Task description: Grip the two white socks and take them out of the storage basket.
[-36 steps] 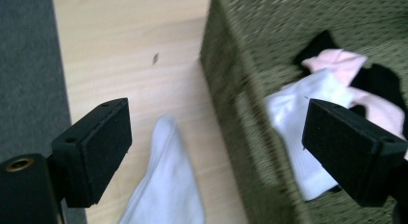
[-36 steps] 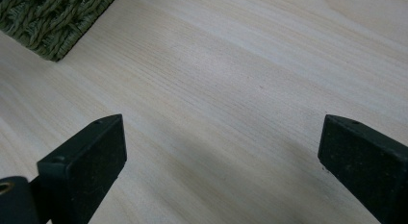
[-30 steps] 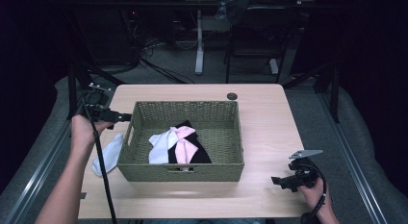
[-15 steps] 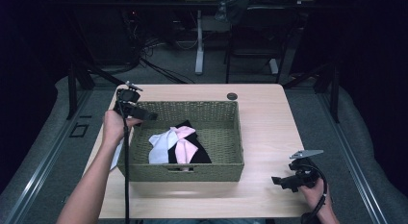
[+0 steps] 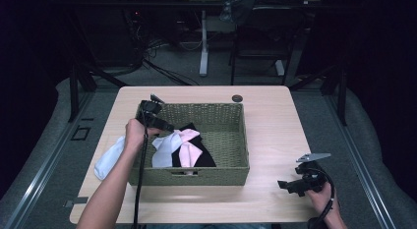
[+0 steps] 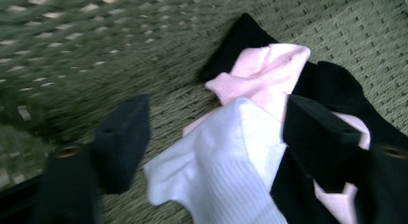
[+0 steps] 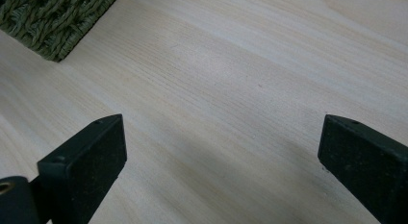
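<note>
A pale wood table (image 5: pixel 275 140) fills the middle of the high view, and a green woven basket (image 5: pixel 231 135) sits at its centre. Low in the left half of the basket lies a small heap of socks: a black one (image 6: pixel 337 84) underneath, a pink one (image 6: pixel 269 70) across it, a white one (image 6: pixel 226 161) on top at the left. Another white sock (image 5: pixel 109 157) lies on the table just outside the basket's left wall, left of centre in that view.

The left gripper (image 5: pixel 164 127) hangs over the basket's upper left corner; in its own view the jaws stand wide apart and empty, the white sock between them in the lower middle of the frame. The right gripper (image 5: pixel 291 186) rests at the lower right of the table, jaws also spread with nothing in them, bare wood below.

The socks look light, limp and not slippery. My judgement: pinch a raised fold or the ribbed cuff of the top white one, since a grab at a flat part would likely catch the pink sock too
</note>
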The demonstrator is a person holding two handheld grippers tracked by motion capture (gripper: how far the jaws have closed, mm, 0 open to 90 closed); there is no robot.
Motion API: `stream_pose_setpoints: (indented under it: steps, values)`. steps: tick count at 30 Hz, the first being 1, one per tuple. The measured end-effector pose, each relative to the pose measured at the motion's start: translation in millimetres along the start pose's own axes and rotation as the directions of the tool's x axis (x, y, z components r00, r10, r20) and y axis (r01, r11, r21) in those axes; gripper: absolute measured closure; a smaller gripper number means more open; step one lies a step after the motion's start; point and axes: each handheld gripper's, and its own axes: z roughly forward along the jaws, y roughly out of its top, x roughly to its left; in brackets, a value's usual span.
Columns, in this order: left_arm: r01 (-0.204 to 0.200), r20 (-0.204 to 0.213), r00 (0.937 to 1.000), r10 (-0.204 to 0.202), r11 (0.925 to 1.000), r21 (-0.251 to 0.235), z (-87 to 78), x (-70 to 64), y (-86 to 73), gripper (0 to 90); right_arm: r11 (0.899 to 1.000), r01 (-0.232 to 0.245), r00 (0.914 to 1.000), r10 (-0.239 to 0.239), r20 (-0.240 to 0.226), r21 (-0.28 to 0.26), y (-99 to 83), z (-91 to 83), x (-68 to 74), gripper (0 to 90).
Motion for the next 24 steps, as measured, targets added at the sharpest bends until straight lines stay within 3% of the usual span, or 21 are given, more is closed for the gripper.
stream_pose_setpoints:
  steps: [6, 17, 21, 24]
  values:
    - [-0.027, 0.005, 0.9996, 0.027, 0.9984, 0.05, 18.2, -6.8, 3.4, 39.3, 1.0, 0.0, 1.0, 0.0, -0.001, 0.001, 0.0, 0.0, 0.0, 2.5]
    - [-0.006, 0.02, 0.9998, 0.003, 0.9899, 0.142, 36.6, -4.4, 1.1, 61.0, 1.0, 0.0, 1.0, 0.0, -0.007, 0.003, -0.1, 0.1, -0.5, 2.5]
    - [-0.011, 0.013, 0.9999, 0.009, 0.9891, 0.147, 37.9, -4.4, -0.8, 75.6, 1.0, 0.001, 1.0, -0.001, -0.007, 0.003, -0.1, 0.1, -0.5, 2.5]
    - [-0.014, 0.005, 0.9999, 0.014, 0.9924, 0.122, 34.4, -5.8, -2.2, 84.9, 1.0, -0.004, 1.0, 0.004, -0.005, -0.001, -0.3, 0.0, -0.1, 2.5]
